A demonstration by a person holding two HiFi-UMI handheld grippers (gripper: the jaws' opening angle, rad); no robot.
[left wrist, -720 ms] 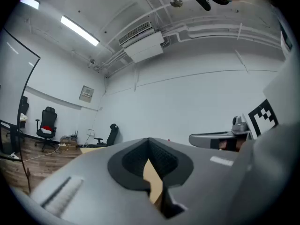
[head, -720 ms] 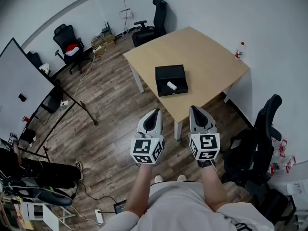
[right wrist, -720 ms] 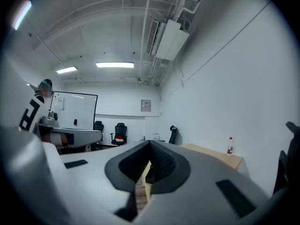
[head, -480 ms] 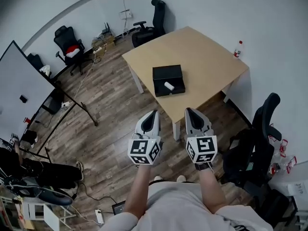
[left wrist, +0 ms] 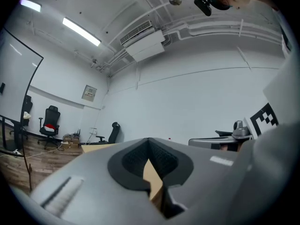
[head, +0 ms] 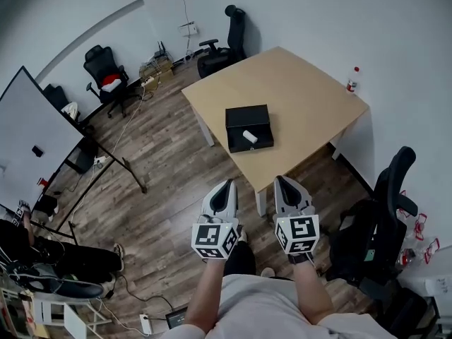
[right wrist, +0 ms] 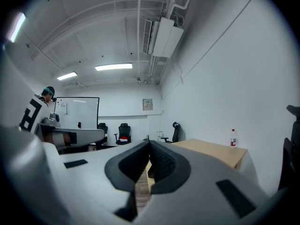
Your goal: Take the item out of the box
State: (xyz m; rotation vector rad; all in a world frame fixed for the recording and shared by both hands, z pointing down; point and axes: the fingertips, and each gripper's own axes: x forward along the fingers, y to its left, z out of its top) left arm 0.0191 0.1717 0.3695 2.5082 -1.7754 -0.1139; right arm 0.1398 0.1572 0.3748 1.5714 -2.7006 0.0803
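An open black box (head: pixel 248 127) lies on the light wooden table (head: pixel 296 90), and a small white cylindrical item (head: pixel 250 137) rests inside it near the front. Both grippers hang well short of the table, over the wooden floor. My left gripper (head: pixel 227 187) is shut and holds nothing. Beside it, my right gripper (head: pixel 283 182) is shut and empty as well. In the left gripper view the left gripper (left wrist: pixel 149 142) has its jaws together with a strip of table showing past them. The right gripper (right wrist: pixel 150 144) looks the same in its own view.
A water bottle (head: pixel 352 78) stands at the table's far right corner. A black office chair (head: pixel 385 210) stands to my right, another black chair (head: pixel 229 32) stands behind the table, and a third chair (head: pixel 109 76) by the wall. A whiteboard (head: pixel 39 143) on a stand is at the left.
Both grippers sit slightly lower in the head view and the table appears a little farther. The person's legs have shifted in a step. Jaws stay shut.
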